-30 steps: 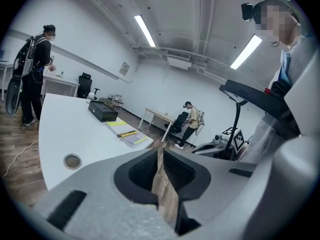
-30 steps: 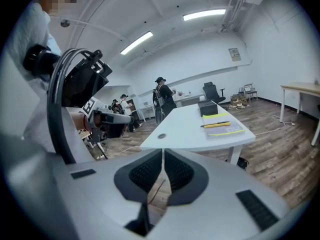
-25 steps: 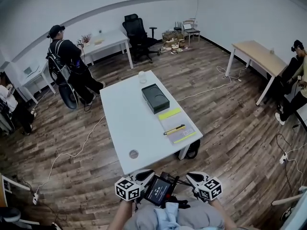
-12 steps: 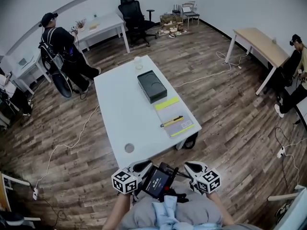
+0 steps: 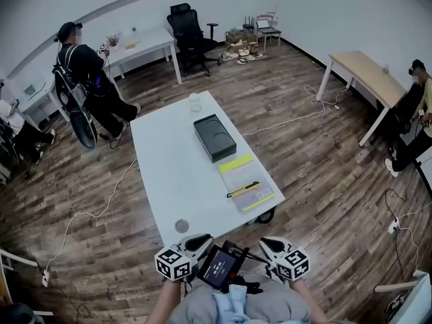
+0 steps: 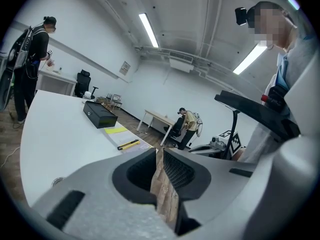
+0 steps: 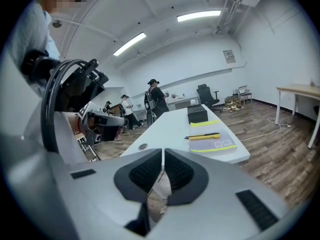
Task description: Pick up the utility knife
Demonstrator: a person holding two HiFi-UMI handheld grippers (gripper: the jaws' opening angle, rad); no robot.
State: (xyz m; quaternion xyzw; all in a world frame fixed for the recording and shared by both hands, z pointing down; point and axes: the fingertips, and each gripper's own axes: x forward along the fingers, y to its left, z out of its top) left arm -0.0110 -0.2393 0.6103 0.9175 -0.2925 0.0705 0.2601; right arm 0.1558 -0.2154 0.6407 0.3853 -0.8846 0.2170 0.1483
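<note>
A: Head view: where's the utility knife?
B: Well ahead of the left hand-held gripper and right hand-held gripper, on a paper sheet. Both are closed, empty.
A: Handling?
B: Probably light, stiff, slick. Grip the yellow body mid-length. Smooth white tabletop, wooden floor.

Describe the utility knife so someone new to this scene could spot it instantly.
Start at the long white table in the middle of the room. On its right side, nearer than the black box, lies a pale sheet with yellow strips at both ends. The utility knife lies across that sheet: the only slim yellow-and-black stick there.
</note>
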